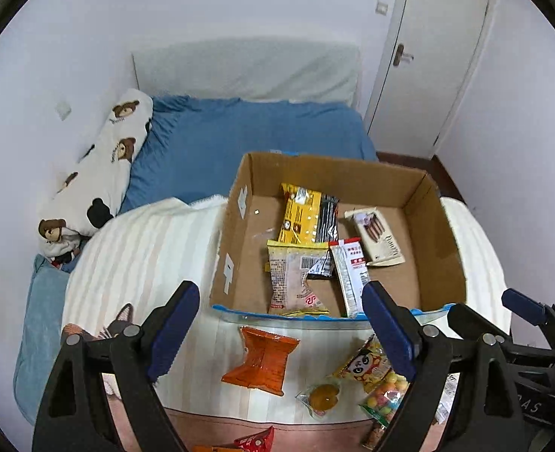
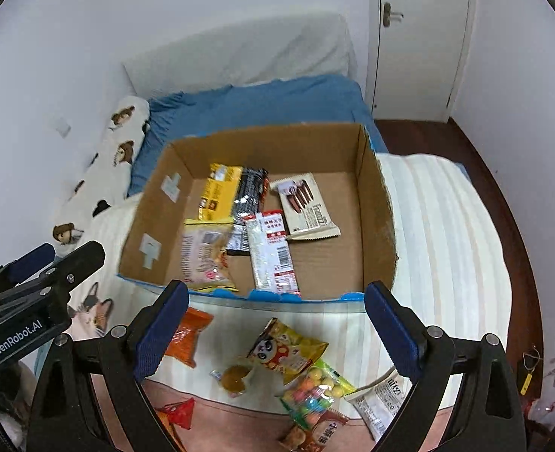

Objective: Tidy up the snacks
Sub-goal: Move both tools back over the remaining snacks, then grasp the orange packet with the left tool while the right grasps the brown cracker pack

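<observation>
An open cardboard box (image 1: 443, 233) (image 2: 375, 203) sits on a striped blanket and holds several flat snack packs, among them a yellow pack (image 1: 300, 214) (image 2: 219, 194) and a white chocolate-stick pack (image 1: 377, 235) (image 2: 307, 207). In front of the box lie loose snacks: an orange pack (image 1: 264, 359) (image 2: 187, 335), a panda bag (image 1: 362, 363) (image 2: 286, 348), a round jelly cup (image 1: 324, 397) (image 2: 234, 376) and a bag of coloured candy balls (image 1: 384, 403) (image 2: 315, 388). My left gripper (image 1: 281, 335) is open and empty above the loose snacks. My right gripper (image 2: 273, 335) is open and empty above them too.
The striped blanket (image 1: 145, 248) (image 2: 439, 233) lies on a bed with a blue sheet (image 1: 239, 132) and a bear-print pillow (image 1: 104, 173) at the left wall. A white door (image 1: 435, 56) stands at the back right. Dark wood floor (image 2: 496, 188) runs along the bed's right.
</observation>
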### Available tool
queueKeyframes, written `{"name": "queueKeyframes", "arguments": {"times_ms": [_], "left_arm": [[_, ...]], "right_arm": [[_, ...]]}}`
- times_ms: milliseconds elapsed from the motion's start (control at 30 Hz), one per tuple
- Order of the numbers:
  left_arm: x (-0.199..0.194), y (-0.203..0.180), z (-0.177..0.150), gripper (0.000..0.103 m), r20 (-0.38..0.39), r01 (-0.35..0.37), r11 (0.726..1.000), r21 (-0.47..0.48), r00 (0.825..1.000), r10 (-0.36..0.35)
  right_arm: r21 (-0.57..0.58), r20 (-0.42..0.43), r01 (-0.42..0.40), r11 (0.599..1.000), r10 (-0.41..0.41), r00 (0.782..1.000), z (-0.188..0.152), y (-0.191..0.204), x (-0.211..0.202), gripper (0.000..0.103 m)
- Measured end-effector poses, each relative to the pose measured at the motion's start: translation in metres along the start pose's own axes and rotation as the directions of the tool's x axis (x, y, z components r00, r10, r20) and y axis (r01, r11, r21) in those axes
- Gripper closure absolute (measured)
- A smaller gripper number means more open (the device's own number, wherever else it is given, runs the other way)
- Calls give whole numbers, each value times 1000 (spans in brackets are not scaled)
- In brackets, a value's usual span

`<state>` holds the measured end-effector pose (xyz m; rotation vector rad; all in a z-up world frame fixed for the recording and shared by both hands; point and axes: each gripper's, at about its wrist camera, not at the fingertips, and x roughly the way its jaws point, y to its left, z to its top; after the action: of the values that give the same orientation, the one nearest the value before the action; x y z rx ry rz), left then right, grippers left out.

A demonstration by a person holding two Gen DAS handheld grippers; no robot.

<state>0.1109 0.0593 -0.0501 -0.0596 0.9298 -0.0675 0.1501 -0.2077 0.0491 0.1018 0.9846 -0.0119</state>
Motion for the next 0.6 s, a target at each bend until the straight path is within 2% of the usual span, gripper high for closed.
{"name": "queueKeyframes", "arguments": {"times_ms": [67, 200, 300, 367, 467, 600], "left_arm": [[-14, 3, -5, 15, 23, -3, 1000, 0, 1000, 3], [-28, 10, -26, 14, 11, -12, 1000, 4, 1000, 12], [-24, 22, -55, 15, -42, -46, 999, 1, 998, 46], [-10, 31, -83, 15, -112, -73, 997, -2, 991, 72], [13, 46, -127, 15, -225, -77, 997, -4, 971, 74], [48, 71, -191, 15, -397, -100, 994, -43, 915, 75]], "right_arm": [[13, 4, -21, 1000, 21, 1000, -7, 0, -10, 6], [43, -23, -66, 997, 67, 998, -32, -4, -19, 6], [83, -95, -89, 993, 97, 991, -60, -12, -8, 6], [120, -153, -91, 989, 109, 982, -84, -19, 4, 6], [186, -248, -89, 978, 134, 959, -124, -33, 28, 6], [262, -354, -55, 964, 149, 923, -173, -53, 58, 6]]}}
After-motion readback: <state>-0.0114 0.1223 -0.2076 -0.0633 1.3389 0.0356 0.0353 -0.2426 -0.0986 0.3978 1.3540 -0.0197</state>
